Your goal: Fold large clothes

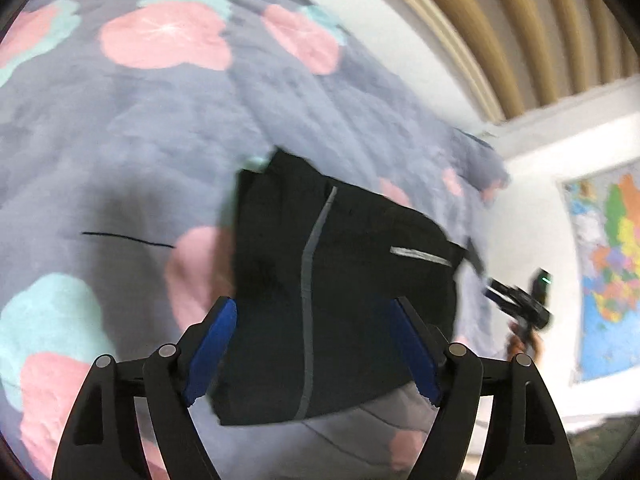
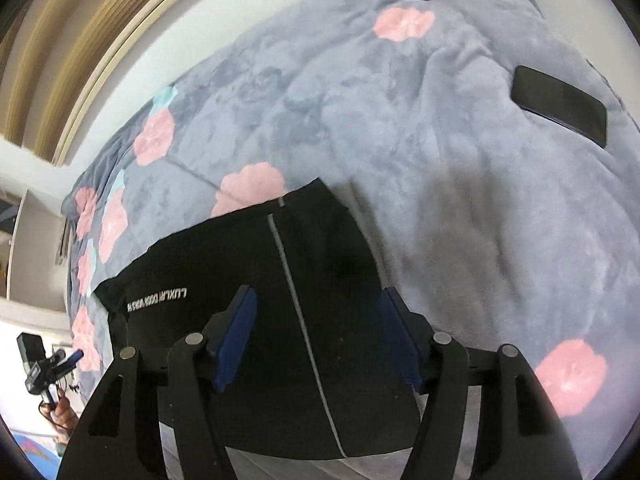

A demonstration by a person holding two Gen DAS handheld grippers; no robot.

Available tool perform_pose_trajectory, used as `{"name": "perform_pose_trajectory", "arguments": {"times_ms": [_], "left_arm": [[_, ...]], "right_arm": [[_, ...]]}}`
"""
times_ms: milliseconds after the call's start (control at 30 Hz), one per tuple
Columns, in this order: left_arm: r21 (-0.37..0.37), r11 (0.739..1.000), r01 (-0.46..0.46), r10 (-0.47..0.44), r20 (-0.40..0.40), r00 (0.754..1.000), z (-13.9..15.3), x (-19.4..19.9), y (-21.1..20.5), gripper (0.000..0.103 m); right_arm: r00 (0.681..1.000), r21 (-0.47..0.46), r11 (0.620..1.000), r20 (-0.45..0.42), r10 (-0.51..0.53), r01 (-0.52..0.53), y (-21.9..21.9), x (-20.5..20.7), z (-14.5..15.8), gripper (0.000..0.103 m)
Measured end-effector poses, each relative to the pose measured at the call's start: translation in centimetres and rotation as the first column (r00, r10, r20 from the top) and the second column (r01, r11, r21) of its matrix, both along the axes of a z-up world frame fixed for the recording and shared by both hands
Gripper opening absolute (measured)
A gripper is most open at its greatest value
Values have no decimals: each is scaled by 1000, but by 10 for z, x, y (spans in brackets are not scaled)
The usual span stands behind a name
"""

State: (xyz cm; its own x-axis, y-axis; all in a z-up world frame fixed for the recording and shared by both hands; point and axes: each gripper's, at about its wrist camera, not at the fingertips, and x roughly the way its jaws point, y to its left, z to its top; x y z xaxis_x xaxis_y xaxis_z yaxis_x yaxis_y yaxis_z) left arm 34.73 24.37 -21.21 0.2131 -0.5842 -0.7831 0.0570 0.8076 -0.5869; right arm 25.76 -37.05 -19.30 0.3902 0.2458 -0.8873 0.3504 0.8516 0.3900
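Note:
A black garment (image 1: 340, 292) with a grey stripe and a small white label lies folded into a compact block on the bed blanket (image 1: 140, 140). It also shows in the right wrist view (image 2: 280, 300), with white lettering near its left edge. My left gripper (image 1: 314, 308) is open and empty, hovering above the garment. My right gripper (image 2: 318, 300) is open and empty, also above the garment. The right gripper (image 1: 516, 300) appears small at the right of the left wrist view, and the left gripper (image 2: 52, 364) at the lower left of the right wrist view.
The grey blanket with pink and teal flowers (image 2: 440, 140) covers the bed. A black phone (image 2: 560, 106) lies on it at the far right. A thin black thread (image 1: 128, 239) lies left of the garment. A white wall, a wooden slatted headboard (image 1: 520, 20) and a coloured map (image 1: 608, 272) stand beyond the bed.

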Motion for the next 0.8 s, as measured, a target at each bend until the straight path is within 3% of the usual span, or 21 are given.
{"name": "perform_pose_trajectory", "arguments": {"times_ms": [100, 267, 467, 700, 733, 767, 800], "left_arm": [[82, 994, -73, 75, -14, 997, -26, 17, -6, 80], [79, 995, -55, 57, -27, 998, -66, 53, -22, 80], [119, 993, 27, -24, -22, 999, -87, 80, -37, 80], [27, 998, 59, -58, -20, 998, -106, 110, -56, 79], [19, 998, 57, -57, 1, 998, -103, 111, -59, 72], [13, 998, 59, -59, 33, 998, -98, 111, -64, 60], [18, 997, 72, -73, 51, 996, -93, 111, -70, 32]], "right_arm": [[999, -60, 997, -3, 46, -46, 12, 10, -5, 67], [989, -170, 975, 17, 148, -143, 25, 38, -23, 67], [979, -149, 969, 26, 202, -196, 15, 74, -57, 67], [965, -84, 961, -7, 262, -262, 20, 107, -90, 67], [963, -84, 960, -2, 269, -268, 23, 108, -91, 64], [962, -95, 958, 6, 274, -272, 26, 108, -89, 51], [960, -113, 954, 13, 280, -277, 30, 107, -86, 42]]}}
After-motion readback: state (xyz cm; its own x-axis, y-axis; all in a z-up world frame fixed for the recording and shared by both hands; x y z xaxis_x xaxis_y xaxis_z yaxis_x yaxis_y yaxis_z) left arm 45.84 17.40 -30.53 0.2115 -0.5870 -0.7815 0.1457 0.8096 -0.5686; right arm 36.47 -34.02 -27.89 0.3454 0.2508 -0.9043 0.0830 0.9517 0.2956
